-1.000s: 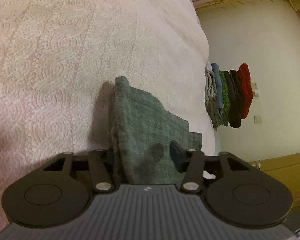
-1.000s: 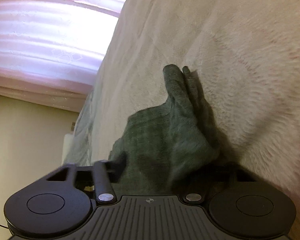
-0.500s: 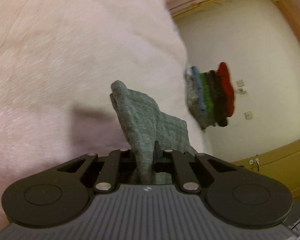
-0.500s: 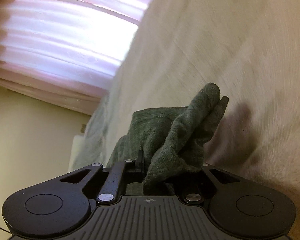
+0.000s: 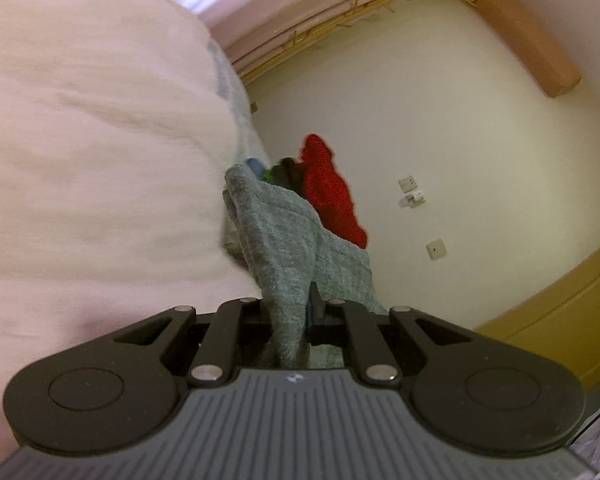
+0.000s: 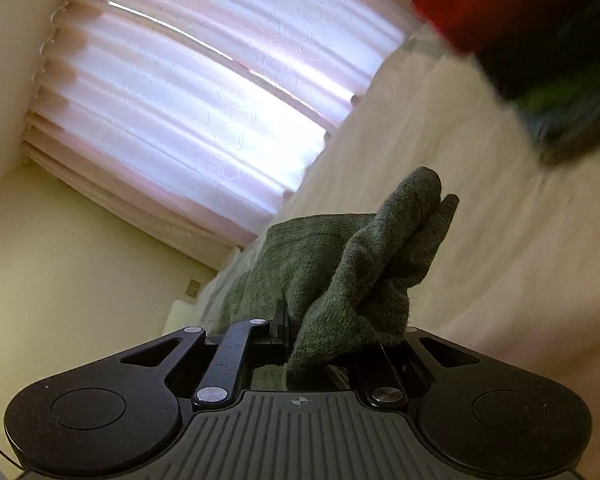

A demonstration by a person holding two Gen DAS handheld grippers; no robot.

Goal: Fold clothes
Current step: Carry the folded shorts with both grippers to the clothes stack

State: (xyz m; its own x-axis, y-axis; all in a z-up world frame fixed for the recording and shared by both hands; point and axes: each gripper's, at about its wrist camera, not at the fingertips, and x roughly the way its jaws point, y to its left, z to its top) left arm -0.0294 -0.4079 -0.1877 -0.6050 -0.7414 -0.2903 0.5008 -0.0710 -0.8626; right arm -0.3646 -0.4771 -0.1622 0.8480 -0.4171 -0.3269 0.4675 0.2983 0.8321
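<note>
Both grippers carry one grey-green knitted garment [image 5: 284, 240] clear of the pale bed cover [image 5: 100, 160]. The left gripper [image 5: 290, 312] has its jaws clenched on a bunched fold of it, and the right gripper [image 6: 324, 336] is likewise clamped on a thick wad of the same knit [image 6: 364, 264], with loose cloth spilling over its far side. A stack of folded clothes [image 5: 324, 192], red on top, sits near the bed's edge just beyond the garment. The risk, as I judge it, lies in those bulky, uneven bites: layers could slide apart in the jaws, so the fold slumps or one side drops. Swinging close to the stack [image 6: 540, 60] might also knock it over the edge.
</note>
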